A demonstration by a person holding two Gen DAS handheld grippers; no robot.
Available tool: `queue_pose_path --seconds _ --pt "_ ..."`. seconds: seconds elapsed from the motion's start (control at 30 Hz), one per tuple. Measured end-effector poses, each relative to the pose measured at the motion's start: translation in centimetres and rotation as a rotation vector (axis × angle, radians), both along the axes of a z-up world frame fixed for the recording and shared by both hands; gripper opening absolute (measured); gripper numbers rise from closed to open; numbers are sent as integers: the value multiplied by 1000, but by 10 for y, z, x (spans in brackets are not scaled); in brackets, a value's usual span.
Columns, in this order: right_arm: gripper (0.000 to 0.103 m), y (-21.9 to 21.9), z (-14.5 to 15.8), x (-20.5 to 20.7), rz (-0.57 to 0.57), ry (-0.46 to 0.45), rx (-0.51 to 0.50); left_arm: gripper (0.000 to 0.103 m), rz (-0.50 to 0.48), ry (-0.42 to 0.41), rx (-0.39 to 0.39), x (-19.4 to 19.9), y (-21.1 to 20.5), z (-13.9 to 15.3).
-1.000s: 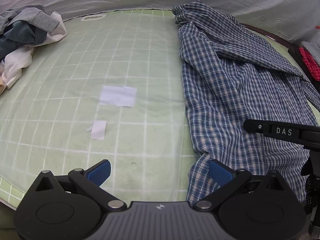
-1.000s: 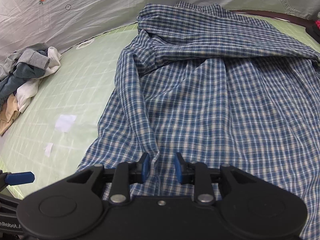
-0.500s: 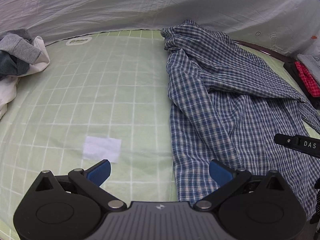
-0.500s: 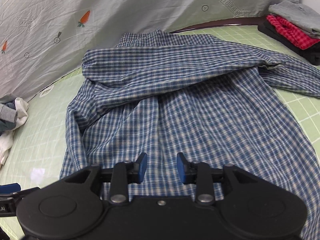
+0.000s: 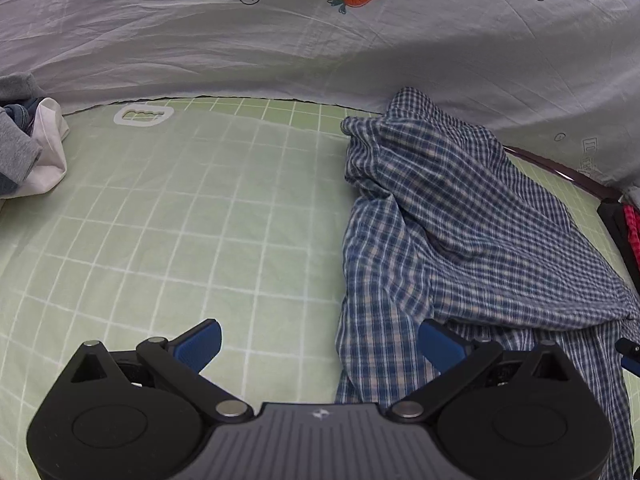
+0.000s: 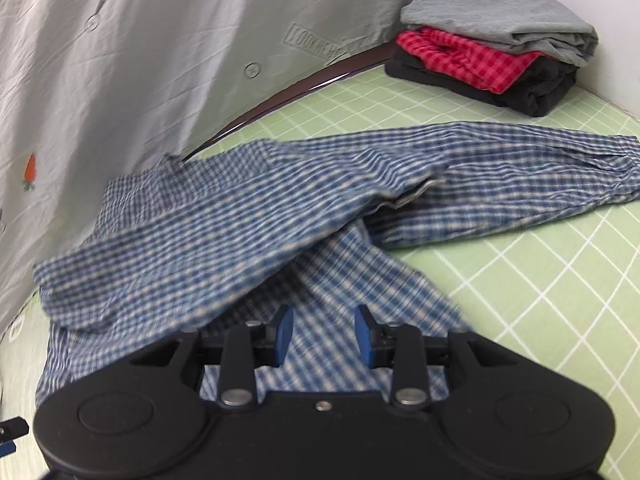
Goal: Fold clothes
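Jaws of the left gripper (image 5: 320, 344) are standing wide apart, grasping nothing, over the green gridded sheet (image 5: 180, 220); the blue plaid shirt (image 5: 460, 240) is lying at 3 o'clock. Right gripper (image 6: 324, 340) jaws are hanging parted above the shirt (image 6: 240, 232), gripping nothing; 3 folded garments (image 6: 496, 36) are sitting at 1 o'clock.

One blue checked shirt (image 6: 248, 240); three folded clothes in a stack (image 6: 496, 40), upper right; one messy clothes heap (image 5: 28, 152), upper left.
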State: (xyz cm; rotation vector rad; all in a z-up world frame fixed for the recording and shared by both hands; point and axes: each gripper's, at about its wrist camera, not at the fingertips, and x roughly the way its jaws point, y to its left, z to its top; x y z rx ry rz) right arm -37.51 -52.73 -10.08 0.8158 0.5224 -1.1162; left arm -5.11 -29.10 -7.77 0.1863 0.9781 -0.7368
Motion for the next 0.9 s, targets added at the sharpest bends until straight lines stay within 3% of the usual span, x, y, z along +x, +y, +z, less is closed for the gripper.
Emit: queue_pose_path --seconds 0.13,0.37,0.5,0.57,0.7,0.8,0.87,0.9 --pt "40 -44 1 -9 -92 -43 28 103 70 34 -35 45 -33 4" --pt "50 -94 -18 -9 -152 -65 104 103 245 239 -201 116 -68 -8" --pt "54 -109 -33 -7 -207 -64 117 103 217 207 -168 135 -101 -15" --pt "62 -113 -33 -4 -204 -49 100 103 204 213 -156 143 -114 -20" --pt "65 -120 -33 3 -207 21 64 103 197 279 -188 157 -133 -28" --pt "60 -126 -32 9 -191 73 42 102 177 260 -161 160 -149 -28" --pt "39 -131 -31 11 -160 102 27 101 148 238 -129 159 -160 -27" --pt "37 -132 -30 12 -146 109 20 95 131 228 -111 159 -166 -27"
